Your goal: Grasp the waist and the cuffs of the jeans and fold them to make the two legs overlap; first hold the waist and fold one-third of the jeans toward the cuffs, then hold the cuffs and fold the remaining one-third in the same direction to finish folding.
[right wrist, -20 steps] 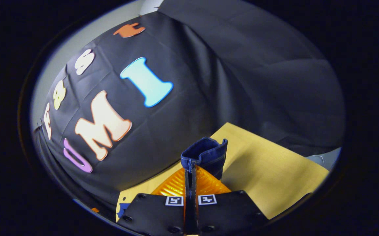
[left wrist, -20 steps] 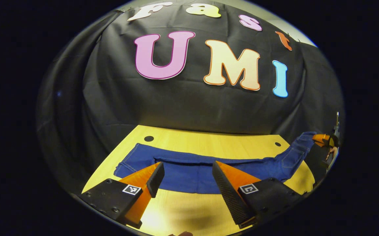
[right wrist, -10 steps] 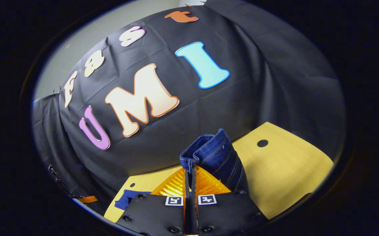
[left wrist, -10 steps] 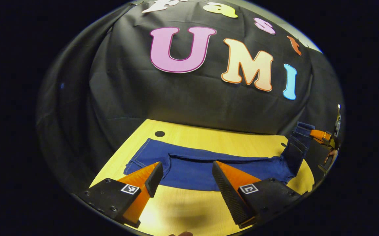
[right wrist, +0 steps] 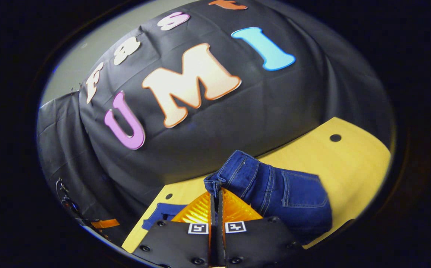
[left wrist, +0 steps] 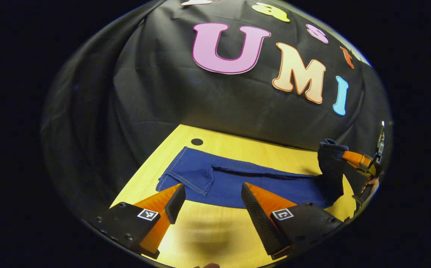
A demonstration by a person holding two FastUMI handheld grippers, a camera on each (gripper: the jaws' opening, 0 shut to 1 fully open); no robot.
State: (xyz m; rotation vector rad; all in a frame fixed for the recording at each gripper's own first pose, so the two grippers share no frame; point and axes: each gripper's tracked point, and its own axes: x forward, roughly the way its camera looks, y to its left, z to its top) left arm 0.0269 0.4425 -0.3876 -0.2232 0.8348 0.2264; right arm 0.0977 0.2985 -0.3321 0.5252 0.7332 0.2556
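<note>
While the right gripper (right wrist: 216, 191), clamped on the waist (right wrist: 215, 182) of the jeans (left wrist: 252, 180), has carried it higher over the table (left wrist: 215, 234), the left gripper (left wrist: 211, 199) waits open near the cuffs (left wrist: 185, 180), so the first third-fold looks underway.

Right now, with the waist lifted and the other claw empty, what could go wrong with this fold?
The right claw pinches just a waistband edge of the jeans, so the heavy denim might slip out. The left claw hangs open above the table, leaving the cuffs unpinned; they may drag. One cuff corner looks flipped and could crease.
</note>
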